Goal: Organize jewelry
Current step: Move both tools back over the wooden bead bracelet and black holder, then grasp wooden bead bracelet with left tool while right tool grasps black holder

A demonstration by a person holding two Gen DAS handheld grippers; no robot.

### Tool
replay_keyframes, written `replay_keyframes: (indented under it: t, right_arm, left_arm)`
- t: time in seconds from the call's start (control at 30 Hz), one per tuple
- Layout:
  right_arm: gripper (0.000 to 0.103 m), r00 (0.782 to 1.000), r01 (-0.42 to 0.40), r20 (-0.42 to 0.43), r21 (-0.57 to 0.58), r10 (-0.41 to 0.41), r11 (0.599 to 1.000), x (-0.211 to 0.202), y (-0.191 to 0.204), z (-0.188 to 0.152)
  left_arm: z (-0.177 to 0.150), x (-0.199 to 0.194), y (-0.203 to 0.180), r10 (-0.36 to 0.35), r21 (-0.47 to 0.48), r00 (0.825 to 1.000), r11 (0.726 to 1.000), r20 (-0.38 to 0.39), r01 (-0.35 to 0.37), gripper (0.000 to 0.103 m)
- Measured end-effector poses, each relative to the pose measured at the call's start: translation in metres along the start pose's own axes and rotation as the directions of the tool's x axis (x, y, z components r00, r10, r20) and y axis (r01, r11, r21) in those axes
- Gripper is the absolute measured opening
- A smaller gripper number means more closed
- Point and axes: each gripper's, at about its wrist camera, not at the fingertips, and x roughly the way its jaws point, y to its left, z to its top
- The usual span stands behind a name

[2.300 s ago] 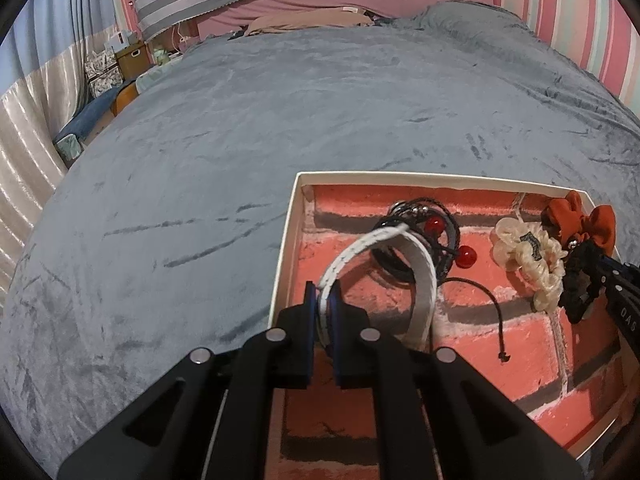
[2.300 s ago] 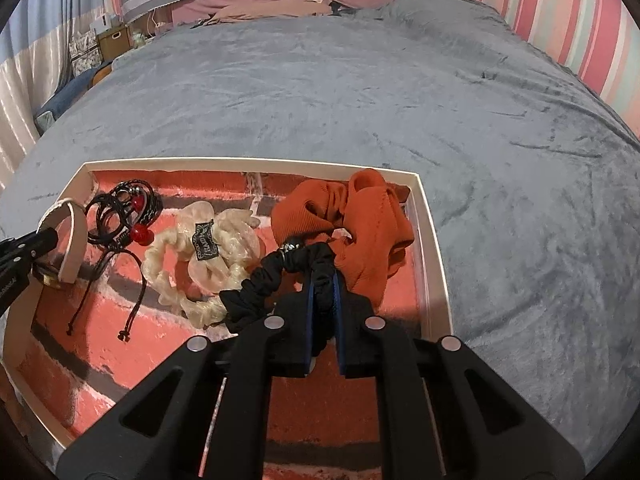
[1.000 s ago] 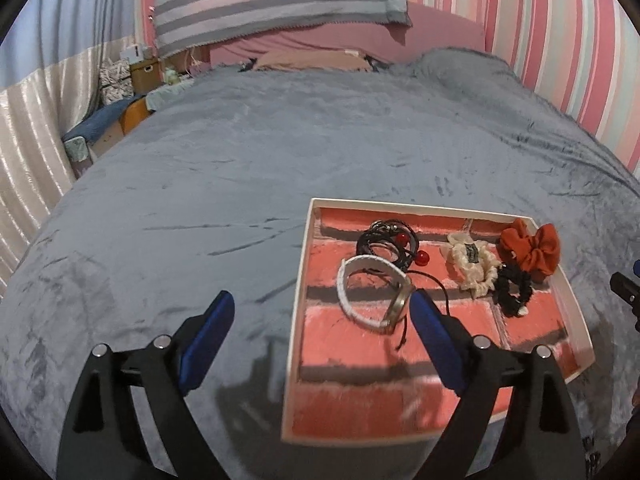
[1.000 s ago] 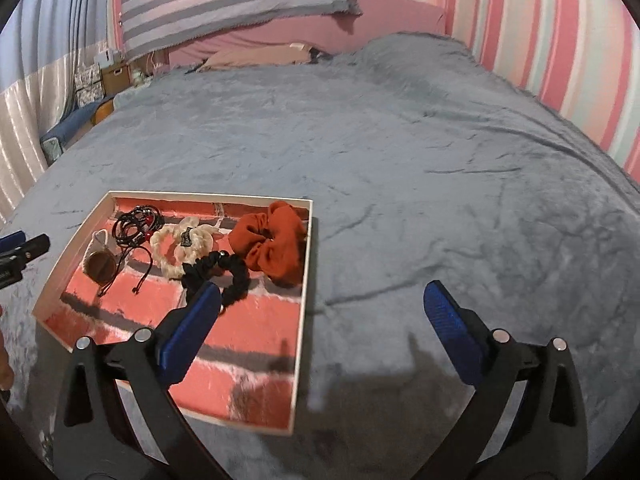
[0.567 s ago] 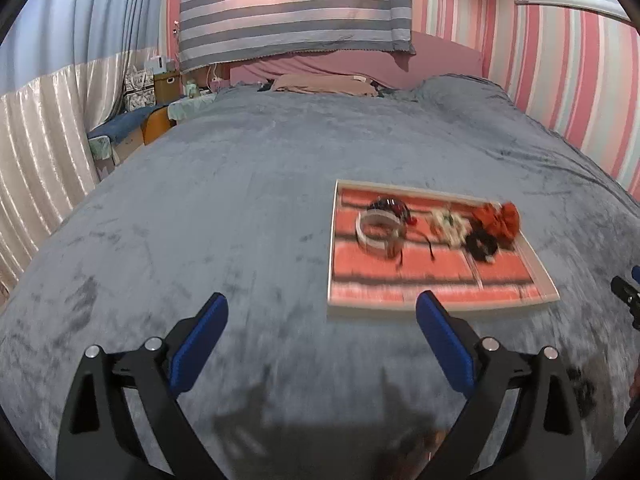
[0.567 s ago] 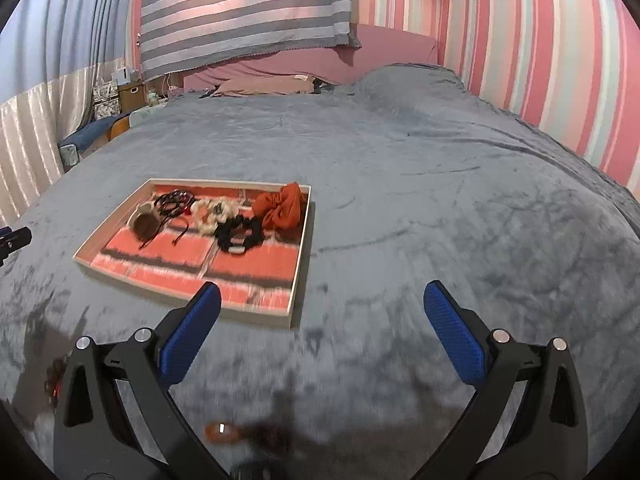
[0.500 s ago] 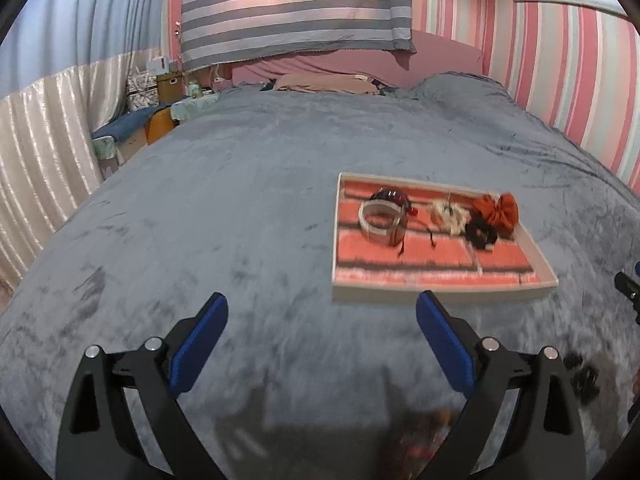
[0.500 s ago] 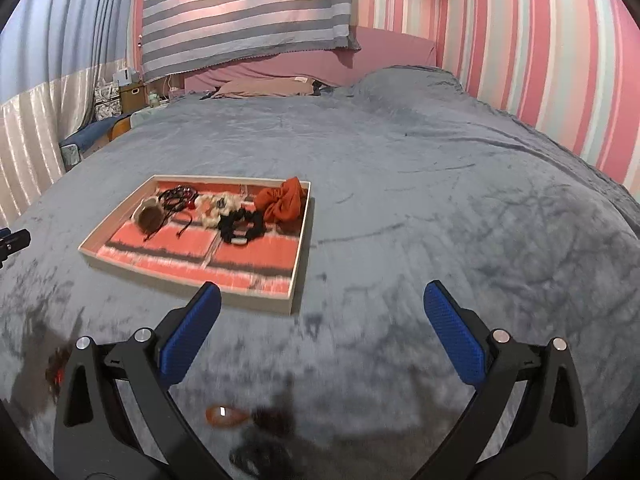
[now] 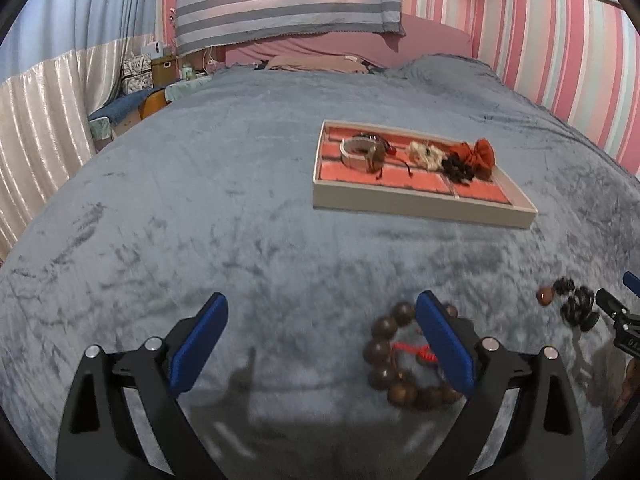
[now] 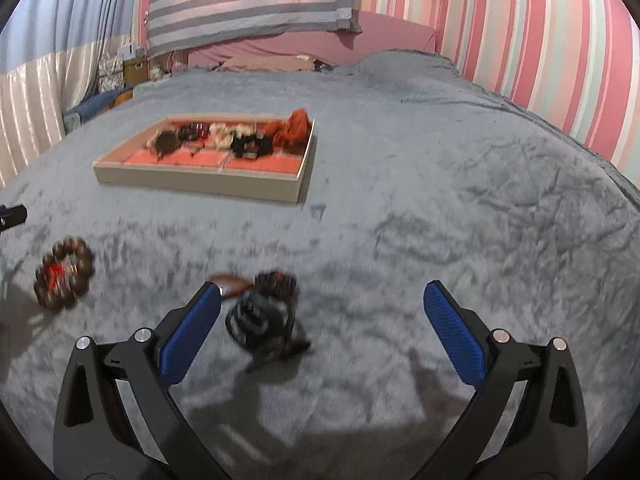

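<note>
A cream tray [image 9: 416, 201] with a brick-pattern floor lies on the grey bed; it also shows in the right wrist view [image 10: 200, 178]. In it are a white bangle [image 9: 357, 153], a cream scrunchie [image 9: 424, 155], a black scrunchie [image 9: 460, 166] and an orange scrunchie [image 9: 478, 152]. A brown bead bracelet [image 9: 394, 356] with red cord lies on the blanket by my left gripper's right finger; it also shows in the right wrist view [image 10: 62, 274]. A black jewelry piece [image 10: 262, 314] with a brown bead [image 10: 230, 281] lies near my right gripper. My left gripper [image 9: 320, 344] and right gripper [image 10: 322, 328] are open and empty.
The grey blanket [image 9: 200, 208] covers the whole bed. A striped pillow [image 9: 288, 0] and pink pillows stand at the headboard. A pink striped wall [image 10: 540, 48] runs along the right. Boxes and clutter [image 9: 156, 68] sit off the bed's left side.
Both grippers let go of the bangle and black scrunchie in the tray, opened wide and pulled back toward the near side of the bed. The bead bracelet and black piece came into view.
</note>
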Motion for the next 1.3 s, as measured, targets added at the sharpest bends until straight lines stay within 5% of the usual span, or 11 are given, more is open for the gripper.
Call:
replay_keyframes:
  t: [0.6,0.83,1.3]
  right_arm:
    - [0.098,0.998,-0.025,-0.055,0.015,0.026,1.000,0.023,0.006,-0.006]
    - [0.098,0.995,-0.041,-0.085,0.037,0.044,0.998,0.034,0.007,-0.006]
    - [0.087,0.992,-0.059,-0.111,0.042,0.064,0.997,0.042,0.006,-0.007]
  left_arm:
    - [-0.009,0.025,-0.006,-0.054,0.048,0.997,0.997,-0.062,0.057,0.091]
    - [-0.004,0.047,-0.017,-0.077,0.100,0.991,0.991,-0.113,0.089,0.066]
    - [-0.009,0.065,-0.025,-0.128,0.127,0.974,0.980,-0.188,0.153,0.057]
